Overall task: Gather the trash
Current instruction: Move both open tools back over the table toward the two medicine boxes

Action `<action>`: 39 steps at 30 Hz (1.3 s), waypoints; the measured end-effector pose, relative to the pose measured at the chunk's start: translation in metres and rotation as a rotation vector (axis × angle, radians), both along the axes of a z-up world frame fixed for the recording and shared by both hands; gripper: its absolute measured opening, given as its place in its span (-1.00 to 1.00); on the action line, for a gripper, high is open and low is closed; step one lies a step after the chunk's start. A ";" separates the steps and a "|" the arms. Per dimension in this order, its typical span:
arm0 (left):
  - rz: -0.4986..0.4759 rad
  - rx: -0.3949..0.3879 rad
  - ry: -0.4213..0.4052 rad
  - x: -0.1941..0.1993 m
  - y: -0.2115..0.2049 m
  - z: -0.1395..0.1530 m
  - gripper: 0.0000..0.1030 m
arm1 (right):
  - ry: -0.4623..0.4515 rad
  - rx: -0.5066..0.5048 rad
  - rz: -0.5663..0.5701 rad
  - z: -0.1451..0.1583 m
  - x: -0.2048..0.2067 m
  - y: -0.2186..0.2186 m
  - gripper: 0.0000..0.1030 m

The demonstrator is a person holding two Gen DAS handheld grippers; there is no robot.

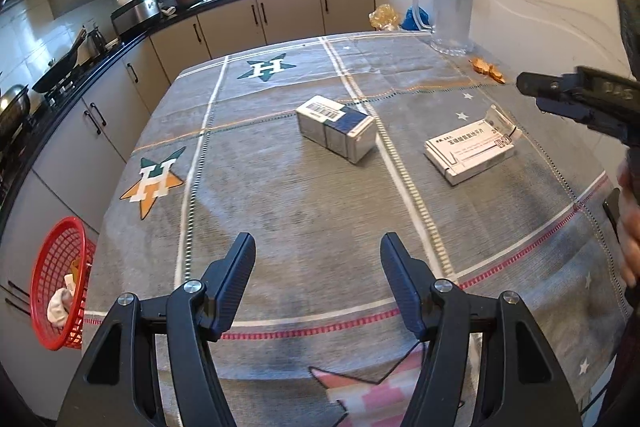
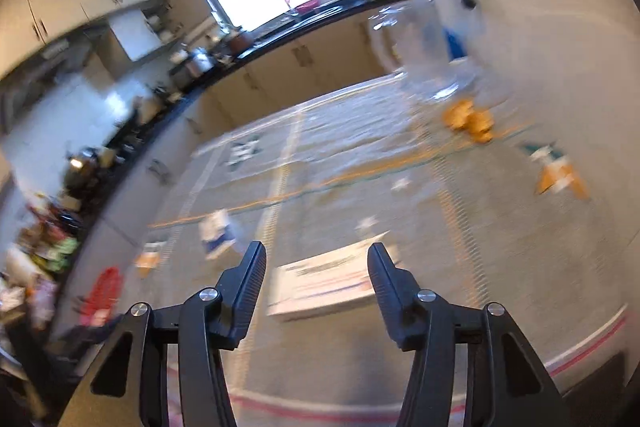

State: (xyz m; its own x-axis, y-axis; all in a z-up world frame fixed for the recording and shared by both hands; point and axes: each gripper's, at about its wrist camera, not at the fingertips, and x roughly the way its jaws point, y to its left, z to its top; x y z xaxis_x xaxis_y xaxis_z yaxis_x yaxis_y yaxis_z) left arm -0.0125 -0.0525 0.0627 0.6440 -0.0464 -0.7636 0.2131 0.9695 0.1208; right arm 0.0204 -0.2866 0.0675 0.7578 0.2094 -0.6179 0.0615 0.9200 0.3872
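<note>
A white and blue carton [image 1: 337, 128] lies mid-table, also blurred in the right wrist view [image 2: 218, 233]. A flat white medicine box [image 1: 472, 151] with an open flap lies to its right; it also sits just beyond my right gripper [image 2: 317, 259], which is open and empty above it [image 2: 324, 285]. Orange peel [image 1: 488, 70] lies near the far right edge, also in the right wrist view [image 2: 470, 121]. My left gripper [image 1: 318, 247] is open and empty above the near table. The right gripper shows from the side [image 1: 576, 99]. A red basket [image 1: 60, 283] with scraps hangs off the table's left side.
A grey tablecloth [image 1: 288, 211] with star prints covers the table. A clear glass pitcher [image 1: 448, 15] stands at the far right corner by the wall. Kitchen counters with pots [image 1: 132, 11] run along the left and back. The right wrist view is motion-blurred.
</note>
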 end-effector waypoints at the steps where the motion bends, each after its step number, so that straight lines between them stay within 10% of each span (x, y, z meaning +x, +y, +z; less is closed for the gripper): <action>1: -0.002 0.002 0.002 0.001 -0.002 0.000 0.24 | 0.023 -0.030 -0.005 -0.004 0.004 -0.002 0.15; 8: -0.007 0.016 0.019 0.009 -0.013 -0.002 0.26 | 0.076 -0.040 0.012 -0.032 0.019 -0.014 0.11; 19: 0.028 -0.034 0.041 0.035 -0.019 0.007 0.31 | 0.089 -0.089 0.029 -0.045 0.029 -0.010 -0.85; 32: 0.260 -0.214 0.115 0.118 -0.013 0.014 0.41 | -0.005 0.005 0.016 -0.031 0.007 -0.020 -0.88; 39: 0.346 -0.172 0.169 0.160 -0.024 -0.013 0.41 | -0.014 0.066 -0.004 -0.032 0.005 -0.032 -0.88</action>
State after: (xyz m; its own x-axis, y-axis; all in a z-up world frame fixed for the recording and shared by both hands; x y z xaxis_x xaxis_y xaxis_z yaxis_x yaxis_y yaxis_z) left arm 0.1479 -0.0767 0.0499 0.5105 0.0145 -0.8597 -0.1252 0.9904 -0.0577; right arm 0.0256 -0.3183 0.0355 0.7672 0.2462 -0.5923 0.0593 0.8922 0.4476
